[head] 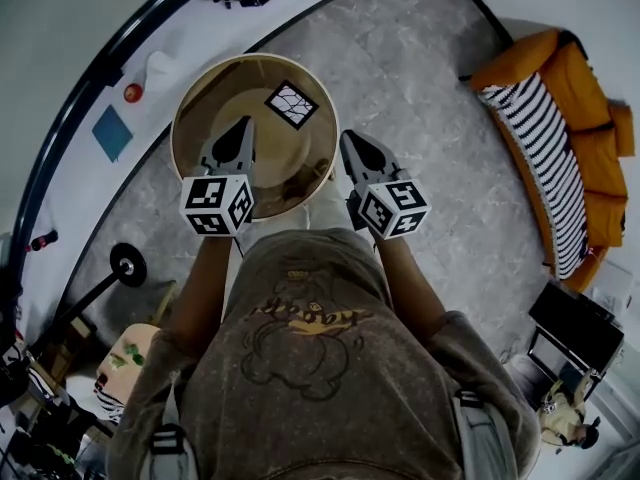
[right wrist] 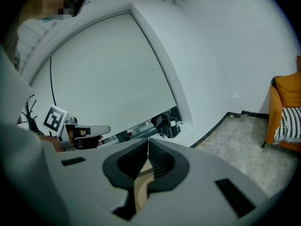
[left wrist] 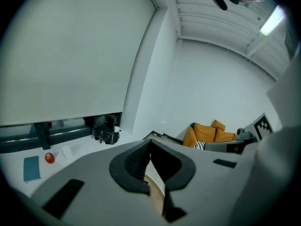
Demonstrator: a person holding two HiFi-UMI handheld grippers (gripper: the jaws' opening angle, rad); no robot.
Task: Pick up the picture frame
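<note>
Round tan wooden table [head: 213,96] with a pale rim, sitting on grey marbled floor [head: 420,98]. A small square black-edged picture frame [head: 291,104] lies flat by the table's far right edge.

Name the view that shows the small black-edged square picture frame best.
Head view: the small black-edged square picture frame lies whole on the round wooden table. Neither gripper view shows it; both look toward the white walls.
</note>
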